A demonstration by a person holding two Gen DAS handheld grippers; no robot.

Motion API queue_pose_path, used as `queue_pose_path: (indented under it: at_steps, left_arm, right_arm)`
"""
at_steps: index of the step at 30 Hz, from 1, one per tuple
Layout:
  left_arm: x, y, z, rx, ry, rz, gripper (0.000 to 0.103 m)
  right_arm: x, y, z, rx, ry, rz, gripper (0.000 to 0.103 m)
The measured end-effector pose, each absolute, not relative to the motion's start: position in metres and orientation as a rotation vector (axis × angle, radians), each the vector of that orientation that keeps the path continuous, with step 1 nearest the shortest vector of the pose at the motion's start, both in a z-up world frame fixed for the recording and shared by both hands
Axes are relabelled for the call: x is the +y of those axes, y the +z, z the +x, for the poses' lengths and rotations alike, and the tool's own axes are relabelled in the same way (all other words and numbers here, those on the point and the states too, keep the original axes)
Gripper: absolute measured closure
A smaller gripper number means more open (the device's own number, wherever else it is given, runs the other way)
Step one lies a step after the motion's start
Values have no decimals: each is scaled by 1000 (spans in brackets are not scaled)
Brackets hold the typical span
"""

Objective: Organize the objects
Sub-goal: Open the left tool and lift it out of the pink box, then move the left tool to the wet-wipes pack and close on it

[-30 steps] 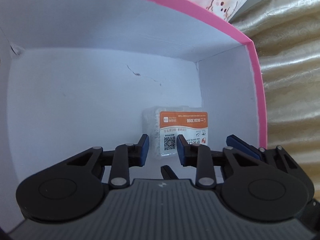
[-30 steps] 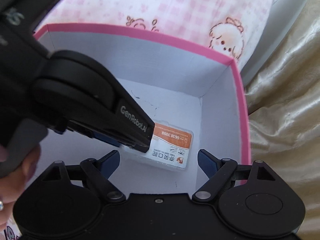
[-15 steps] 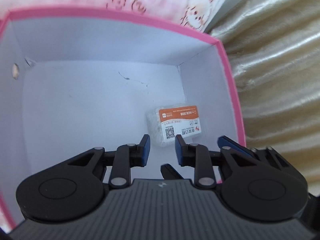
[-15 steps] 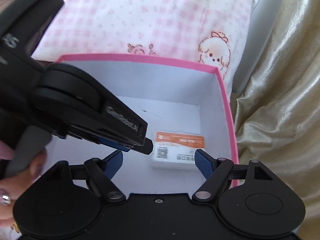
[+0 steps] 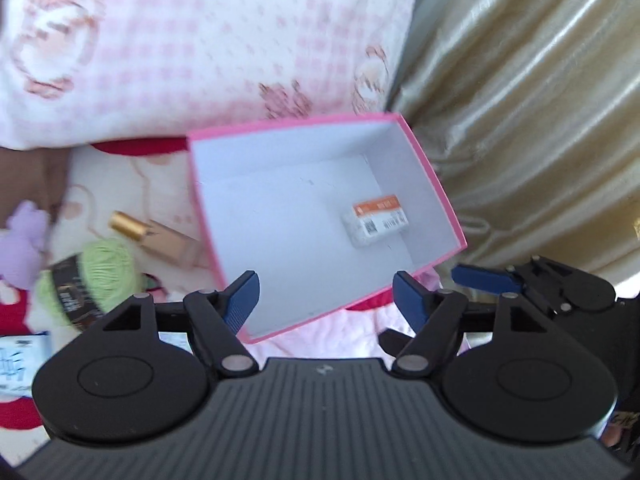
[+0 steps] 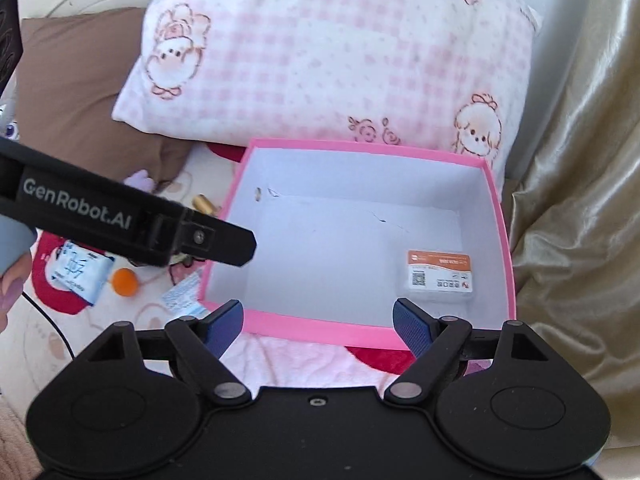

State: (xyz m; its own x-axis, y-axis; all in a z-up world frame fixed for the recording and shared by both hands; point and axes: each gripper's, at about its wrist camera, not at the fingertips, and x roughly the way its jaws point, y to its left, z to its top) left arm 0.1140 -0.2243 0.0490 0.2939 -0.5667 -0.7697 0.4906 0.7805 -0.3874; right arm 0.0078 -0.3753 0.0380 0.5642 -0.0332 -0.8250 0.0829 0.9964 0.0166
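Note:
A pink box (image 5: 436,184) with a white inside sits on the bed, also in the right wrist view (image 6: 320,326). A small clear packet with an orange label (image 5: 376,222) lies in its right corner, also seen from the right wrist (image 6: 438,274). My left gripper (image 5: 326,298) is open and empty, raised above the box's near edge. My right gripper (image 6: 318,322) is open and empty, just in front of the box. The left gripper's body (image 6: 132,220) crosses the right wrist view at the left.
Left of the box lie a green yarn ball (image 5: 92,276), a gold-capped bottle (image 5: 160,240), a purple plush (image 5: 24,236), a blue-white packet (image 6: 80,272) and an orange ball (image 6: 124,282). A pink checked pillow (image 6: 340,52) lies behind the box. A gold curtain (image 5: 540,100) hangs at the right.
My left gripper has opened wide and pulled up and back out of the box, leaving the packet in the corner. My right gripper has also drawn back.

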Motion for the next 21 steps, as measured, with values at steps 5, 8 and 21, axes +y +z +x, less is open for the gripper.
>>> queue_pose_path:
  at_steps: [5,8,21]
  left_arm:
    - [-174,80,82,934,-654,-57,16]
    - [-149,88,69,911,-635,-60,9]
    - [-64,54,65,878,-517,-58,2]
  right_arm:
    - [-347,60,-2,930,59,33,16]
    - [-326,71,-3,913,140,12,13]
    - [-232,72,14,839,461,-98,5]
